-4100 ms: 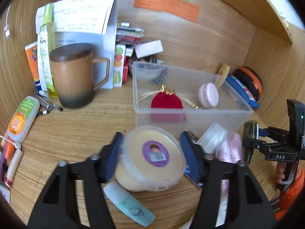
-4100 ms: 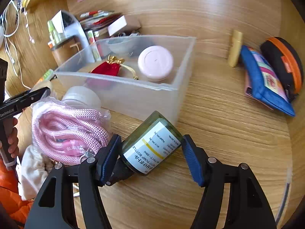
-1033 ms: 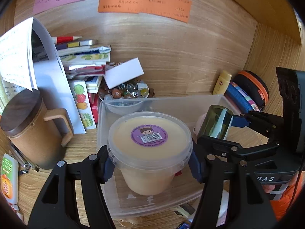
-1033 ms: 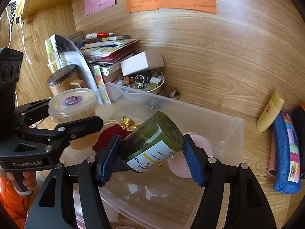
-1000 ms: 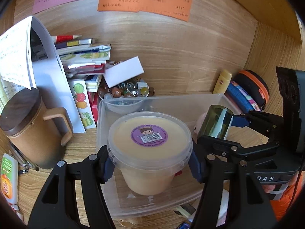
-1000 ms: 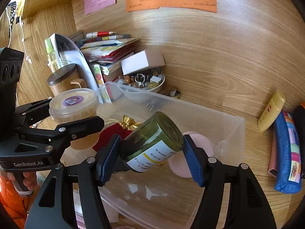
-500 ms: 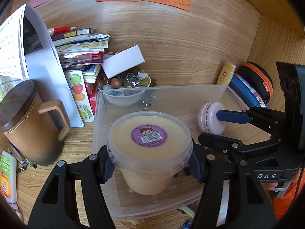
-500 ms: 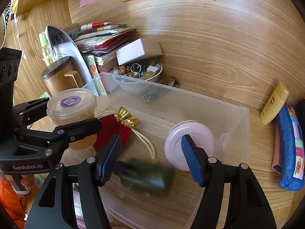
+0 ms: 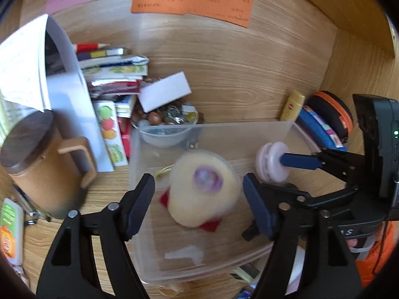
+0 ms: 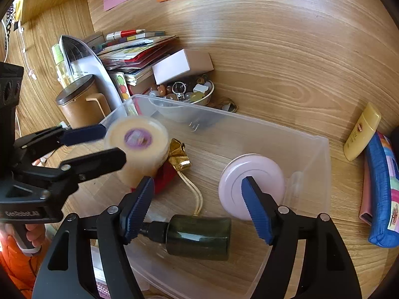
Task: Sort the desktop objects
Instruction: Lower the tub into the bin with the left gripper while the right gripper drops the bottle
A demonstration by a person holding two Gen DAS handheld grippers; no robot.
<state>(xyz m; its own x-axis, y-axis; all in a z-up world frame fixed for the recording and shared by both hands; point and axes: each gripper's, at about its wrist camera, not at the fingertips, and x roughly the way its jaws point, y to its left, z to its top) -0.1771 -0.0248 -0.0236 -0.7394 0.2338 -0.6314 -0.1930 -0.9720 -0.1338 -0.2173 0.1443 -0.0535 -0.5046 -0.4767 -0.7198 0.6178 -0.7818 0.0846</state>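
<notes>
Inside the clear plastic bin (image 10: 321,154) on the bench, the cream tub (image 9: 203,186) sits blurred between the spread fingers of the left claw (image 9: 199,204), atop a red pouch (image 10: 164,177); the right claw (image 10: 197,206) is likewise spread above the dark green bottle (image 10: 199,234) lying on its side near the pink round case (image 10: 251,182). The tub looks light, stiff and smooth-walled, best gripped across its sides below the lid

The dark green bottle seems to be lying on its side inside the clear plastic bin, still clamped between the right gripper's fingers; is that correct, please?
Not quite: the dark green bottle does lie on its side inside the clear plastic bin, but the right gripper is open and not clamping it, as the right wrist view shows.
</notes>
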